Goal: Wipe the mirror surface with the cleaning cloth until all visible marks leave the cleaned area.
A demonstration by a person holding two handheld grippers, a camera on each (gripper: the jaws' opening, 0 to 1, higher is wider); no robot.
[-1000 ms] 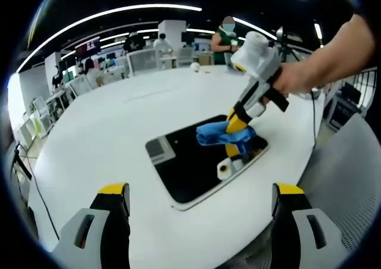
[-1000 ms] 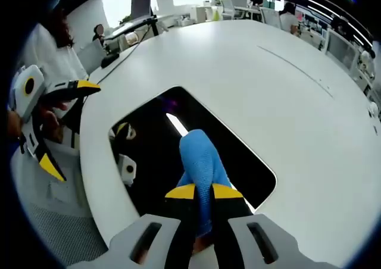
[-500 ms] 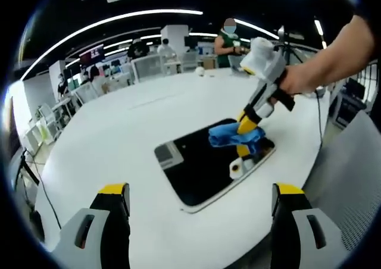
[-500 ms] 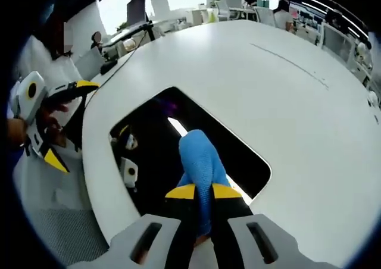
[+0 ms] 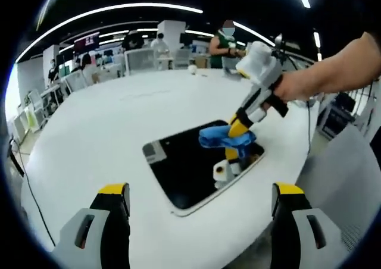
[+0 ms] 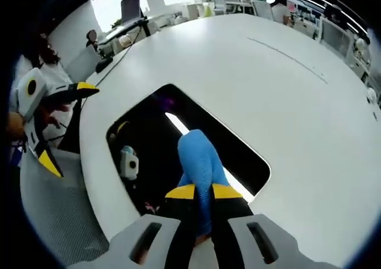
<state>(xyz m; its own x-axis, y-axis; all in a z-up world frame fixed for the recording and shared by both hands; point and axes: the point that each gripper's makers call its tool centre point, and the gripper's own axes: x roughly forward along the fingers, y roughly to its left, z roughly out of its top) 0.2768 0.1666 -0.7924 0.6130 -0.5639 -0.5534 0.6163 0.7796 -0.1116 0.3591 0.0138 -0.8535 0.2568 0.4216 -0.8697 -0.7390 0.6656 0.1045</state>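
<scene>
I am pinching the blue cloth in my right gripper, pressing it on the mirror; my left gripper is hanging spread near the surface.

Right gripper jaws cover the near end of the blue cleaning cloth; the cloth in turn hides part of the mirror beneath. Marks on the mirror glass cannot be made out (dark reflections only). People at the far desks are too small to tell apart.
</scene>
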